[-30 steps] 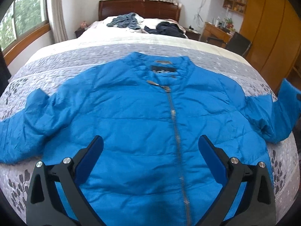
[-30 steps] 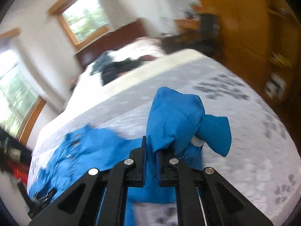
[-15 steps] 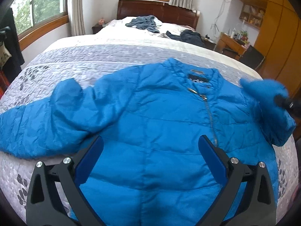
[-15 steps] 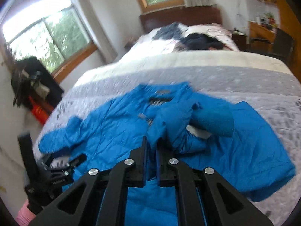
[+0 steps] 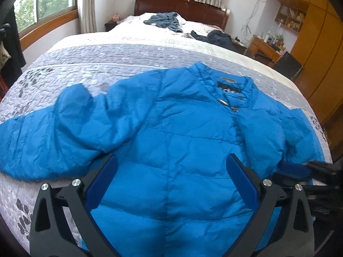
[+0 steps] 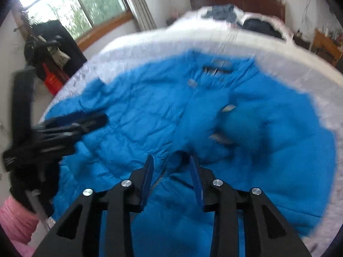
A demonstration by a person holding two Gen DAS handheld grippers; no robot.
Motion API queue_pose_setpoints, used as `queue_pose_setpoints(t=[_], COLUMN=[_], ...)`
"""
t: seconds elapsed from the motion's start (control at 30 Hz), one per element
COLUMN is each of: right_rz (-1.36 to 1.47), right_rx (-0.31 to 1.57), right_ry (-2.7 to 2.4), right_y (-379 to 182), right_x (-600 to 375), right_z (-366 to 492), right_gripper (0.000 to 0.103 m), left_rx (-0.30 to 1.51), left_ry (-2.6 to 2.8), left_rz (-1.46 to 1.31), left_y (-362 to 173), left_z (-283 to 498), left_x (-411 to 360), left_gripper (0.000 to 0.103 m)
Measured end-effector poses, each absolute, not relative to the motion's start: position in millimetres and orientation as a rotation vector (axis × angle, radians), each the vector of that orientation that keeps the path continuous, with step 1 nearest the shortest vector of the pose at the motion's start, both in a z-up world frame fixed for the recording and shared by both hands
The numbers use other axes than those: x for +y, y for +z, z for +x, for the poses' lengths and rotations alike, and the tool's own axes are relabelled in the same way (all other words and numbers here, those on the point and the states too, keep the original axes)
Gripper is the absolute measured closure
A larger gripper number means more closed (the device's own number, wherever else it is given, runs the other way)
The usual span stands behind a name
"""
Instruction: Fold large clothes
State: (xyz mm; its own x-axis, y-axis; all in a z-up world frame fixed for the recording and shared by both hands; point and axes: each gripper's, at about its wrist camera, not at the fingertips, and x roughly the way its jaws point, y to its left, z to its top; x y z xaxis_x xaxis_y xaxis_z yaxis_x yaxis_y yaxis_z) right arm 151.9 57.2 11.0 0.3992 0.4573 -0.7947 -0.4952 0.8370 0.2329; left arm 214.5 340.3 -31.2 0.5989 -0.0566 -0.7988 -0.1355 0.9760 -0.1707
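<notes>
Blue quilted puffer jacket (image 5: 182,141) lies flat on stitched grey bedspread (image 5: 107,57)

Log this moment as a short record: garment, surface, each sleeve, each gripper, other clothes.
garment: blue puffer jacket, front up, zipped
surface: bed with grey patterned quilt
right sleeve: folded in over the chest
left sleeve: spread out to the side
left gripper: open, above the lower front, holding nothing
right gripper: open, over the zip, nothing between its pads
other clothes: grey garment and dark garment near the headboard
</notes>
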Motion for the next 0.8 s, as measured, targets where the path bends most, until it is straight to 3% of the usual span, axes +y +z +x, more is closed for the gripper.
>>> queue_pose_setpoints(t=[0.13,0.37,0.43,0.57,0.63,0.7,0.8], right_rz=[0.004,0.15,0.223,0.249,0.251,0.263,0.287], right_rx=[0.874,0.809,0.871,0.873,0.874,0.882,0.902], right_ry=[0.38,0.177,0.206,0.171,0.157,0.163,0.21], right_y=[53.4,46.1,32.4,24.3,23.5,21.3,16.5], right_x=[4.5,-73.9,-90.7,-107.2,-111.2,-113.2,-113.0], right_z=[154.5,165.7,177.2,185.3,185.9,188.6,191.2], right_gripper=[0.057,0.056,0.056,0.056,0.056,0.056,0.056], left_rx=[0.98,1.13,1.151,1.143,1.118,1.098,1.035], left_ry=[-0.06,-0.19,-0.196,-0.195,-0.188,-0.193,-0.17], left_rz=[-0.242,-0.292,-0.28,-0.243,-0.241,-0.281,-0.306], left_y=[-31.6,-59.5,-66.6,-72.7,-70.8,-64.9,-49.2], left_z=[234.5,274.5,282.1,285.5,283.5,280.8,269.5], left_x=[303.6,240.8,231.6,215.5,215.9,225.2,250.2], left_gripper=[0.003,0.008,0.033,0.055,0.072,0.082,0.085])
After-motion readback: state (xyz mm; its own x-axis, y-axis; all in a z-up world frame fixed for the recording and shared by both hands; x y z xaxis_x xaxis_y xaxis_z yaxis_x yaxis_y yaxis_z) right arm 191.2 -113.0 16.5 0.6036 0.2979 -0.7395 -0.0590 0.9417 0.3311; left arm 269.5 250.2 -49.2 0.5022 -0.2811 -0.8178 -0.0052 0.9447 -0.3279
